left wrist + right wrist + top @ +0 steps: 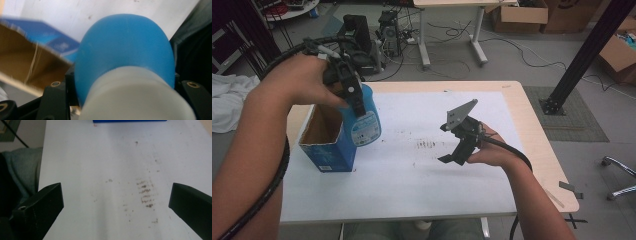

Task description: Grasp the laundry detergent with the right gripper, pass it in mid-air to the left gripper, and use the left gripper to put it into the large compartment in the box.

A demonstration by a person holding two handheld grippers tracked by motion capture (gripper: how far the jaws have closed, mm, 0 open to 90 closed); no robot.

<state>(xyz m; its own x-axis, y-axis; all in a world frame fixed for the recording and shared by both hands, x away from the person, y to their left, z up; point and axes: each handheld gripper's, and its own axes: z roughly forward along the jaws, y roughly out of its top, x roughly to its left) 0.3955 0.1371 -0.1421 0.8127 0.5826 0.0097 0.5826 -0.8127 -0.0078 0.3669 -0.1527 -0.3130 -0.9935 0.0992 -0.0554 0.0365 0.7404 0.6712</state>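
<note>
**High view: blue bottle held over the carton**

High view shows the left gripper (353,101) clamped on a blue plastic bottle with a pale printed label (364,122), holding it in the air, tilted, just beside and partly above the open blue cardboard box with a brown inside (326,145) at the left of the white table (412,185). In the left gripper view the jaws press the bottle (125,47) just below its whitish cap end (135,97), with the box's mouth (27,65) beneath.

The bottle looks rigid and smooth, probably light, so the rounded wall may slip or swing if gripped loosely. Holding near the neck, as now, seems sound; a grip across the label would steady it better.

The right gripper (460,150) hangs over the table's middle, jaws spread wide and empty, above brown smudges (145,193).
</note>
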